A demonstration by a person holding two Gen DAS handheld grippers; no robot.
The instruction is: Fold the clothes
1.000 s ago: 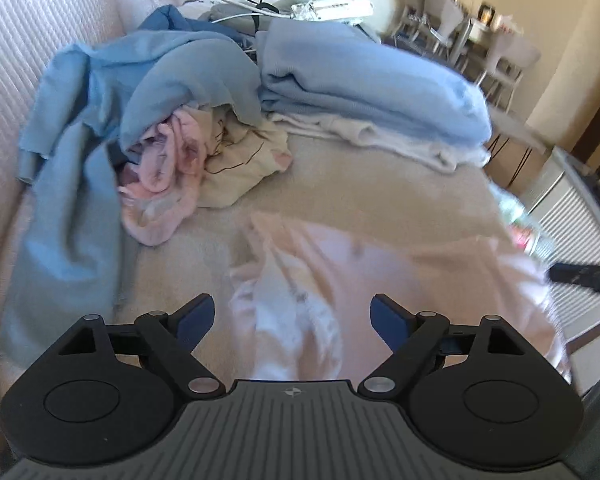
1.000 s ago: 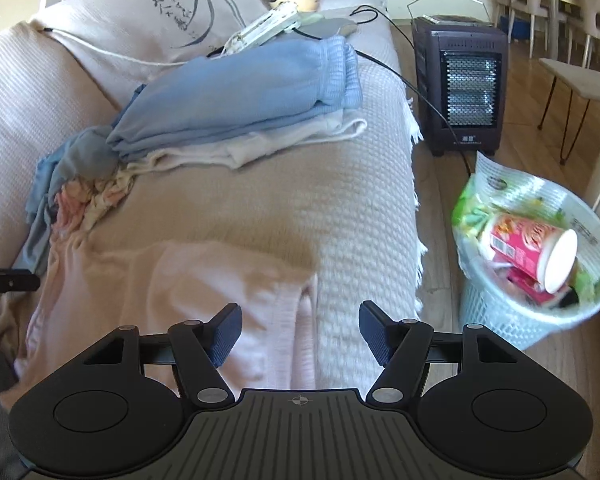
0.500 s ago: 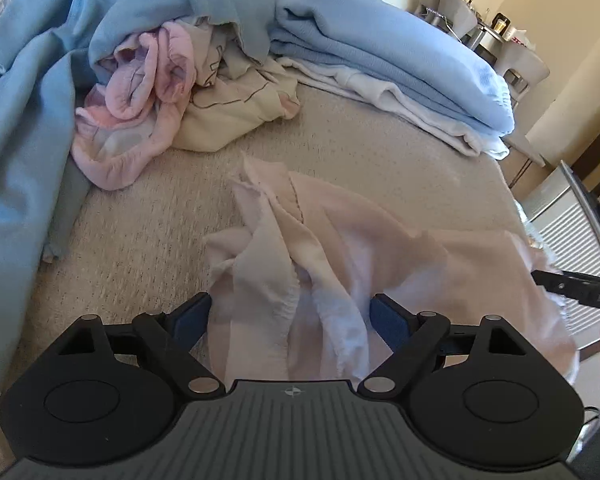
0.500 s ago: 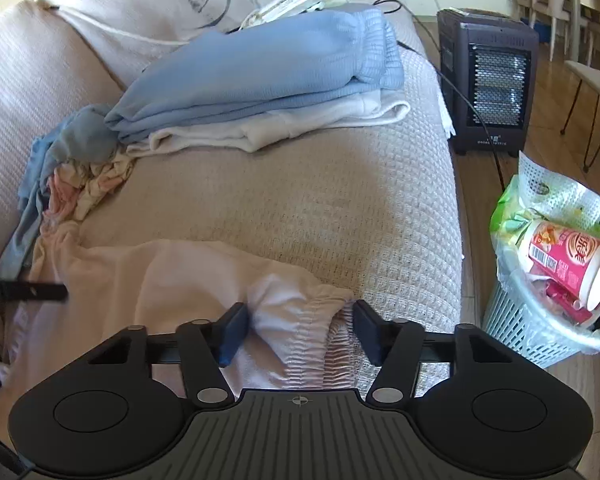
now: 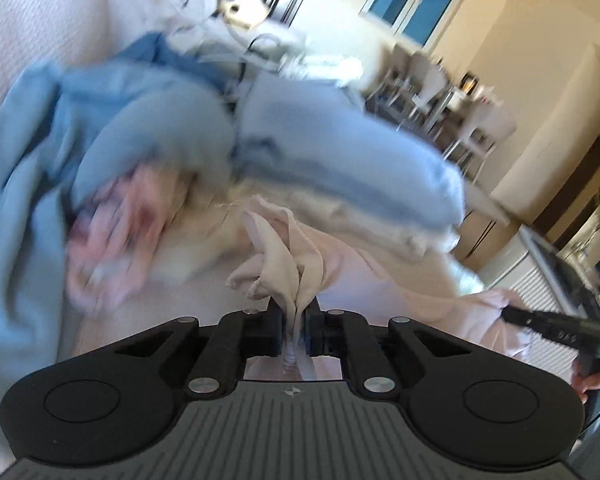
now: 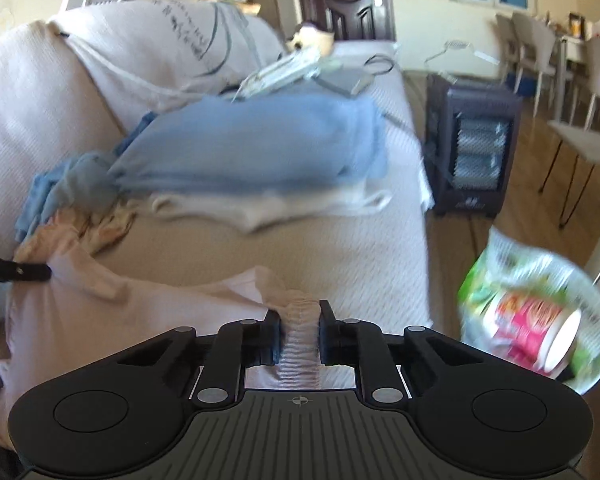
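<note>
Left wrist view, nearest first: the left gripper [image 5: 296, 330], which stood wide open a second ago with the cloth lying loose ahead of it, is now closing its jaws on a bunched end of the pale pink, soft knit garment [image 5: 380, 280], and folds of it stand up in a crest just past the fingertips. Right wrist view shows the same change: the right gripper [image 6: 299, 332], open over the front edge of the sofa a second ago, is closing on the garment's gathered, ribbed band [image 6: 300, 344], which fills the gap between its pads.

With both ends pinched, the grasp stage looks done; I judge the next step to be lifting and spreading the piece flat before any fold.

The garment lies on the beige waffle-weave sofa cover [image 6: 340, 248] near its front edge, and its long axis runs along that edge from one gripper to the other. The ribbed band points toward the right gripper, the crumpled end toward the left. The fabric sags between the two holds.

Farther back, toward the sofa's backrest, sit a folded light blue garment on a white one [image 6: 252, 152] and a loose heap of blue and pink clothes [image 5: 112, 184], both apart from the pink piece. Beyond the sofa's front edge stands a bin lined with a printed bag [image 6: 532, 308].
</note>
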